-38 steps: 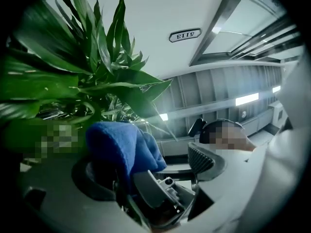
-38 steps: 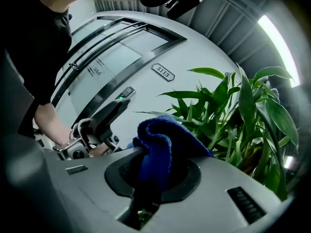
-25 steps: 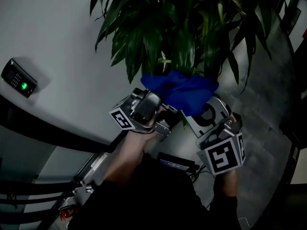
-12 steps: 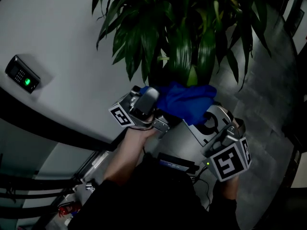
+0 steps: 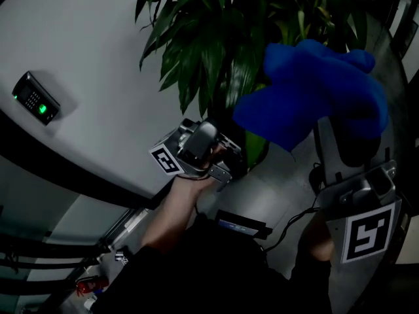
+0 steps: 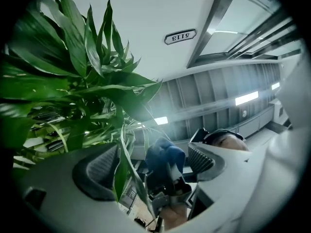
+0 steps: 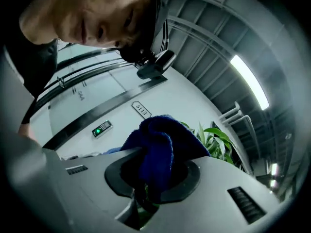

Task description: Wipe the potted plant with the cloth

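a: start at the left. what lies out past the left gripper point(image 6: 148, 166)?
b: a keypad point(image 5: 33, 101) with a green light, on the white wall point(image 5: 91, 51), well off to the left of its jaws.
a: and the jaws themselves?
b: wide apart, holding nothing. one thin leaf point(image 6: 121, 161) hangs down through the gap, close by the left pad point(image 6: 97, 171). i can't tell if it touches the pad.
a: where's the plant point(image 5: 216, 44)?
b: straight ahead of the left jaws and above them. in the head view the jaw tips are tucked in under its lowest leaves.
a: the cloth point(image 5: 314, 90)?
b: blue and bunched, in the right gripper point(image 7: 153, 181). those jaws are closed tight on a fold of it. the rest swells up over the tips and hides them from the head view.
a: is it on the plant?
b: it sits in front of the leaves on the plant's right side. touching or just beside, i can't tell. from the left gripper view, it shows beyond the gap in the left jaws, nearer the right pad.
a: anything else in the right jaws?
b: a bit of green shows in the gap beneath the cloth. whether it's pinched, i can't tell.
a: beyond them?
b: past the cloth's left edge, the keypad again, with a number plate point(image 7: 141, 109) to its right on the wall. leaves stand to the right of the cloth.
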